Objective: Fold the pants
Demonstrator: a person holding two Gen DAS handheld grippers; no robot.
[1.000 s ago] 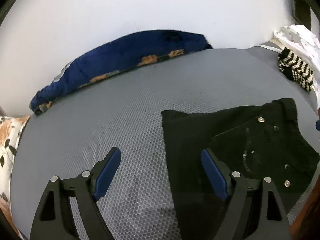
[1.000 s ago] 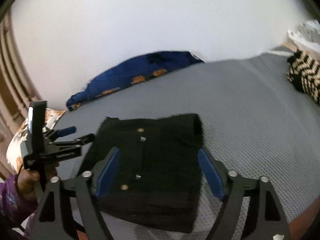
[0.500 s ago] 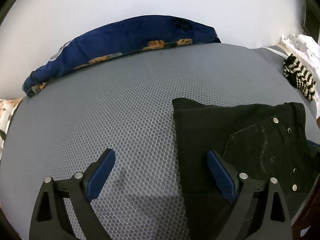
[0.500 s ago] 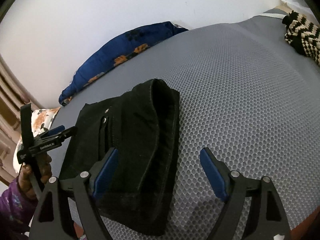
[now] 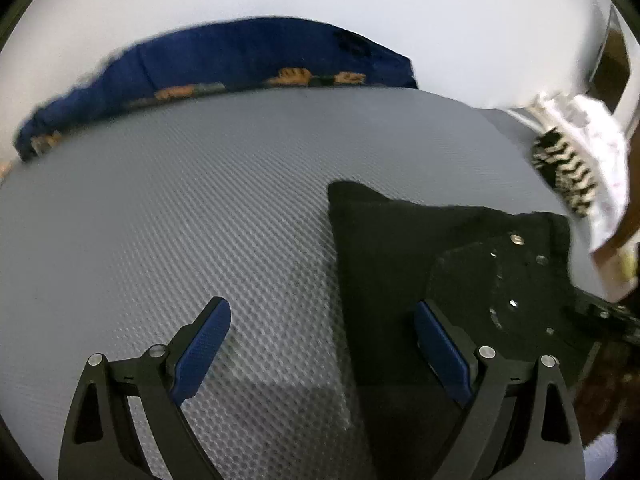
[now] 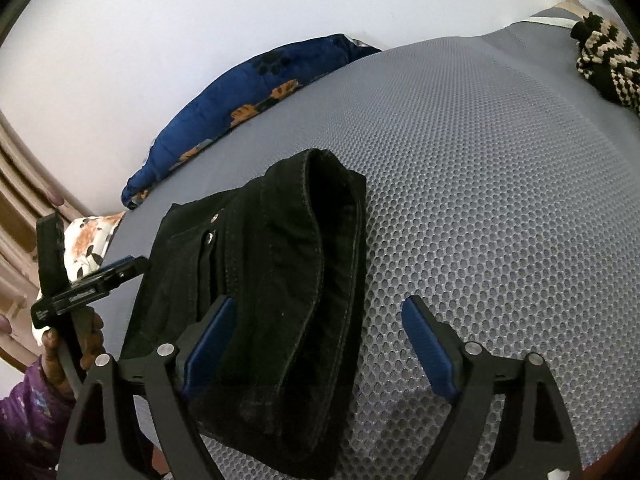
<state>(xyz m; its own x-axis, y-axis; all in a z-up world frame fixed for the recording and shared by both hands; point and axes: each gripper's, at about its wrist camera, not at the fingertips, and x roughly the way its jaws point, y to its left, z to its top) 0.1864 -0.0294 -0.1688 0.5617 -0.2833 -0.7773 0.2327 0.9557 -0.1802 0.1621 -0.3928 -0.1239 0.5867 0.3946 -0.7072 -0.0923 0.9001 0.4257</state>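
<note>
Both the left gripper and right gripper have just been opening and now stand released, holding nothing; the black pants lie folded on the bed, so folding looks nearly finished.

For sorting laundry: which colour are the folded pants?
Black pants, clearest in the right wrist view.

I see a grey honeycomb-textured mattress against a plain white wall. A navy blanket lies along that wall; a floral pillow sits at the corner.
</note>
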